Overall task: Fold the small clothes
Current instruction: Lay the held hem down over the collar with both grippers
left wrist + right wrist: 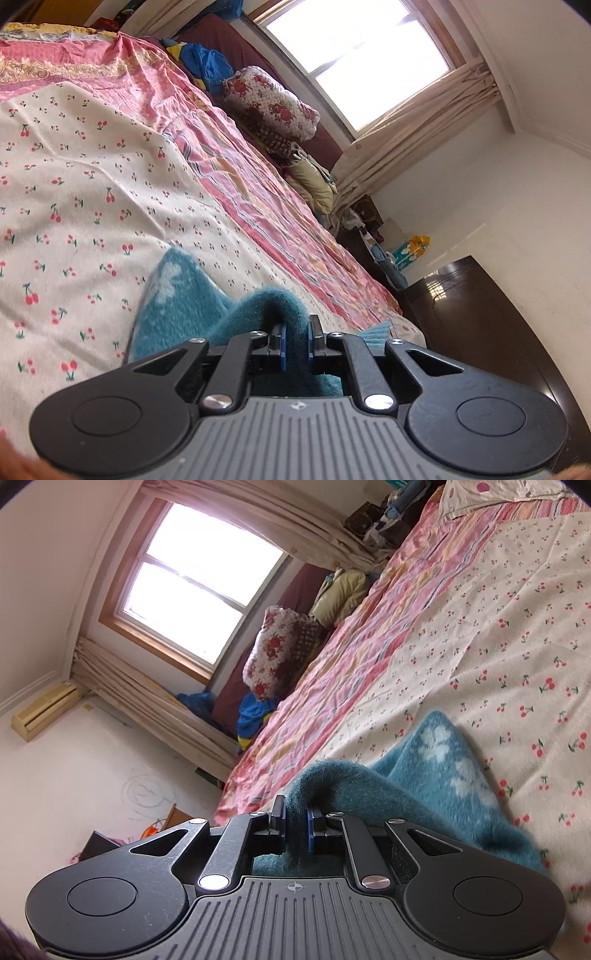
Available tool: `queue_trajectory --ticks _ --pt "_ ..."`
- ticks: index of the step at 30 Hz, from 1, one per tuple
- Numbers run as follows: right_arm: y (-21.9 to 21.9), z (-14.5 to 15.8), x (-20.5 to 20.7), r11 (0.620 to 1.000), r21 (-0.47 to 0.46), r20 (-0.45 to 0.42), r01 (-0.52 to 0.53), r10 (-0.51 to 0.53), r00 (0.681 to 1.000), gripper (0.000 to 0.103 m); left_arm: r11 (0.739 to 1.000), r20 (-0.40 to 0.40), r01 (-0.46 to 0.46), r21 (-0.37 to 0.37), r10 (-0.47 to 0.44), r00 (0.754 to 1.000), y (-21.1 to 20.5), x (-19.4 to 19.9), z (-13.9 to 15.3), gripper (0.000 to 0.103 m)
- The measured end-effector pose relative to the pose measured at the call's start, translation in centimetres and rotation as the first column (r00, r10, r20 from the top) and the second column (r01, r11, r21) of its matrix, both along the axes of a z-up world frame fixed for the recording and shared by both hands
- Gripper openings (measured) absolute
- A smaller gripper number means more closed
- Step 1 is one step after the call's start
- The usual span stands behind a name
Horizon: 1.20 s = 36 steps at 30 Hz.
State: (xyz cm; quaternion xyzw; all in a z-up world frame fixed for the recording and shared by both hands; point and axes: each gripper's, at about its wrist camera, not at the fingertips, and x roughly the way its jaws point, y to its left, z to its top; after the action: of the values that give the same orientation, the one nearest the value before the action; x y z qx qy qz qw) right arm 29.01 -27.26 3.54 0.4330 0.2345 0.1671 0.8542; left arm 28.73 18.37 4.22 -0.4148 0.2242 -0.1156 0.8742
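Both sets of tongs are clamped on the teal fleece garment (177,295): left gripper (295,338) and right gripper (295,823) each pinch an edge, the rest trailing onto the cherry-print sheet (74,177). Best carry both edges level and together so the fold lands square. Only the right view shows the air conditioner (44,710) at nine o'clock; only the left shows the dark cabinet (480,314) at three.

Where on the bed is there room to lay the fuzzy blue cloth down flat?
The cherry-print sheet is bare ahead of the teal cloth, out to the pink striped quilt. That quilt strip is free too. It gets crowded under the window: the floral pillow, a blue garment and a yellowish bundle.
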Motion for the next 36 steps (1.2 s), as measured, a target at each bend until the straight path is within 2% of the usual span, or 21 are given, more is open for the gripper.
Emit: queue_trajectory --ticks 16,28,36 --pt "0.1 -2.0 4.1 0.998 -0.056 -0.055 0.036 -0.039 0.998 0.011 1.000 -0.069 -0.024 0.007 0.025 0.997 0.5 3.6 -2.7 0.016" --pt "0.2 -3.4 5.7 0.995 -0.088 -0.117 0.052 -0.062 0.991 0.011 0.998 -0.141 -0.050 -0.048 0.042 0.989 1.6 4.7 -4.5 0.016" --pt "0.1 -4.0 6.2 0.994 -0.090 -0.137 0.056 -0.068 0.988 0.011 0.997 -0.144 -0.048 -0.055 0.040 0.989 1.7 5.2 -4.5 0.016"
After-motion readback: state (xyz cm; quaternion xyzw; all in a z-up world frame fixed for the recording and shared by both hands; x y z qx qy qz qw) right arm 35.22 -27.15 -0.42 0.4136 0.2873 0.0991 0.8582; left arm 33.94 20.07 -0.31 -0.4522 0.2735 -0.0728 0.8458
